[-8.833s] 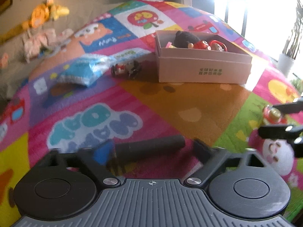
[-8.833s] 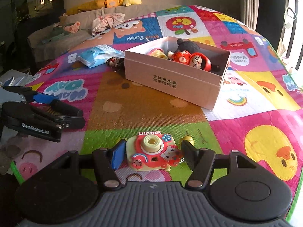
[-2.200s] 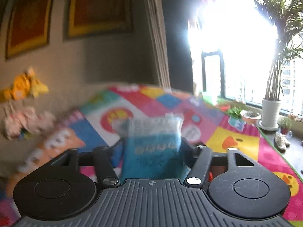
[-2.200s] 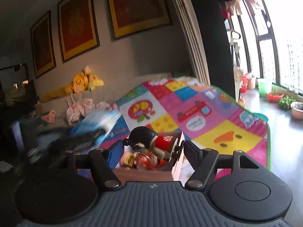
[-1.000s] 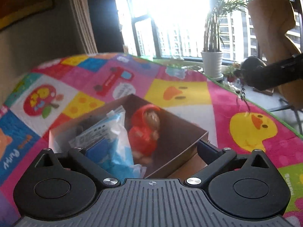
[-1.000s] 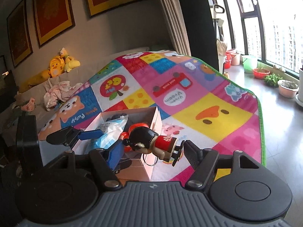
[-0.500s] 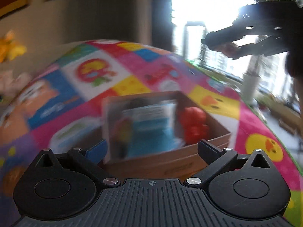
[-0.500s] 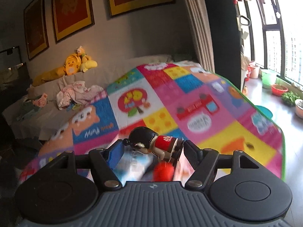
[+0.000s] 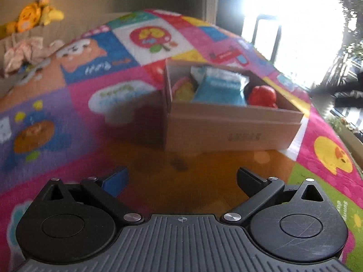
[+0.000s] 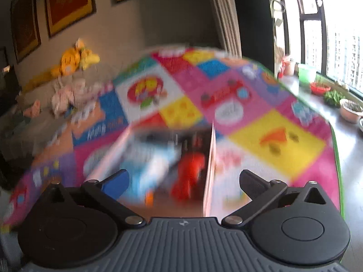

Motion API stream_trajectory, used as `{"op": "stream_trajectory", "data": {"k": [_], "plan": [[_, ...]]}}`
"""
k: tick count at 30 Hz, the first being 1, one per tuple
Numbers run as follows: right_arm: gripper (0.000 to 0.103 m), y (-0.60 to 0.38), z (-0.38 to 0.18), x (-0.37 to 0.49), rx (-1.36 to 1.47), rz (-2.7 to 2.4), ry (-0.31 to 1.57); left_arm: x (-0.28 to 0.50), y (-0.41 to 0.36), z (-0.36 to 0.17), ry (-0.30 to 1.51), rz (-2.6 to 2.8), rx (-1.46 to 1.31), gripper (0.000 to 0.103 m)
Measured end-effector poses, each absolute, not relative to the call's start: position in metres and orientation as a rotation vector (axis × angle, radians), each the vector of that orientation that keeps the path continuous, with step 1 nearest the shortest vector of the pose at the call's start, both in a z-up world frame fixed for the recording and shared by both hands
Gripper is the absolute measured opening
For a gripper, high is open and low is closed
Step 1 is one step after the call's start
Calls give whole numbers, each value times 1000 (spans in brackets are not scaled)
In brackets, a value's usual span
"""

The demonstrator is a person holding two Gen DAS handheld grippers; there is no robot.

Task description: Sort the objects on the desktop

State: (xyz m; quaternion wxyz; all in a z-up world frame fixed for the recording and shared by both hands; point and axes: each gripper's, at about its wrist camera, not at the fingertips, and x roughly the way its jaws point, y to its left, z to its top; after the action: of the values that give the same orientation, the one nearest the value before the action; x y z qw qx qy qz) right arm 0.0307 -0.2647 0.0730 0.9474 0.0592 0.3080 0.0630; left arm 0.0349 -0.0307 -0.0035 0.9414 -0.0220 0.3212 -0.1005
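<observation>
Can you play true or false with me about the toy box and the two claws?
1. The blue plastic packet lies inside the tan cardboard box. True.
2. The left claw is squeezing a toy. False: its jaws stand wide apart with nothing between them.
3. A red round toy sits in the box to the right of the blue packet, seen from the left claw's camera. True.
4. The right claw is shut tight. False: its jaws have just been opening and nothing is between them.
5. The box stands on a bare wooden floor. False: it stands on a colourful patchwork play mat.
</observation>
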Motion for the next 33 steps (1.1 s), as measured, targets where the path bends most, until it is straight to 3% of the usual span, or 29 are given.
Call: {"op": "stream_trajectory", "data": {"k": [9, 33], "plan": [[103, -241, -5, 19, 38, 35, 770, 37, -42, -16, 678, -118, 17, 103], [103, -232, -13, 27, 9, -6, 689, 39, -49, -18, 686, -104, 58, 103]]}}
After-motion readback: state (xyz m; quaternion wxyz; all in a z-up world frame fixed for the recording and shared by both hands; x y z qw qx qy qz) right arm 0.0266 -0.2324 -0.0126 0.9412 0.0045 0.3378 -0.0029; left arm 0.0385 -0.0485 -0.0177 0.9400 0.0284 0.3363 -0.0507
